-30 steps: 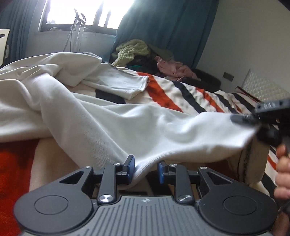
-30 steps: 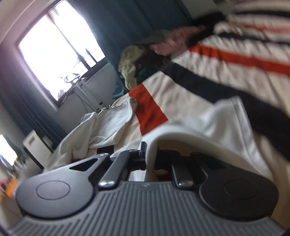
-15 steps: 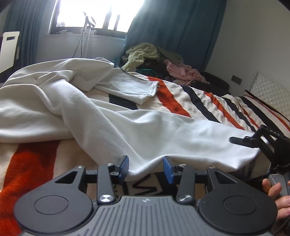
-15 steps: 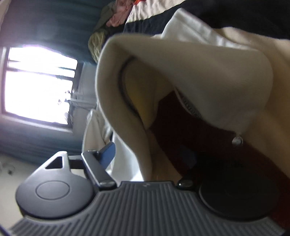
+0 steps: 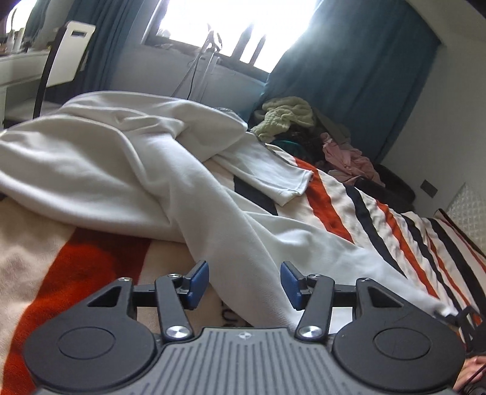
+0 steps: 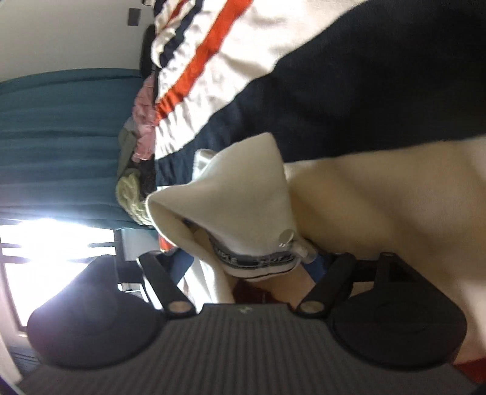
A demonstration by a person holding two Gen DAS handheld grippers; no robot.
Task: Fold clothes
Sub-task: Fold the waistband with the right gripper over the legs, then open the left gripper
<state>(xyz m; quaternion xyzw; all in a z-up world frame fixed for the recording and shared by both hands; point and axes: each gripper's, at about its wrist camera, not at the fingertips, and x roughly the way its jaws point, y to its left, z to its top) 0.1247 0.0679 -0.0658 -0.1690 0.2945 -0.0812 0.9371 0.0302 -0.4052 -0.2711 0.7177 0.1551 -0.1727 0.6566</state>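
A cream white garment (image 5: 127, 170) lies rumpled across a striped blanket (image 5: 343, 212) on a bed. One long part of it runs down between the blue pads of my left gripper (image 5: 244, 284), whose jaws stand wide apart around the cloth without pinching it. In the right wrist view, which is rolled on its side, a folded corner of the same garment (image 6: 243, 194) with a label and a snap button lies between the fingers of my right gripper (image 6: 249, 264), which stand wide apart. The right gripper's tip also shows at the lower right of the left wrist view (image 5: 467, 319).
A pile of other clothes (image 5: 303, 127), green, dark and pink, lies at the far end of the bed below teal curtains (image 5: 349, 70). A bright window (image 5: 231, 27) is behind. A white chair and desk (image 5: 60, 51) stand at the far left. A wall runs along the right.
Both grippers have opened and let go of the garment's edge, which has dropped onto the blanket. The right gripper has rolled onto its side.
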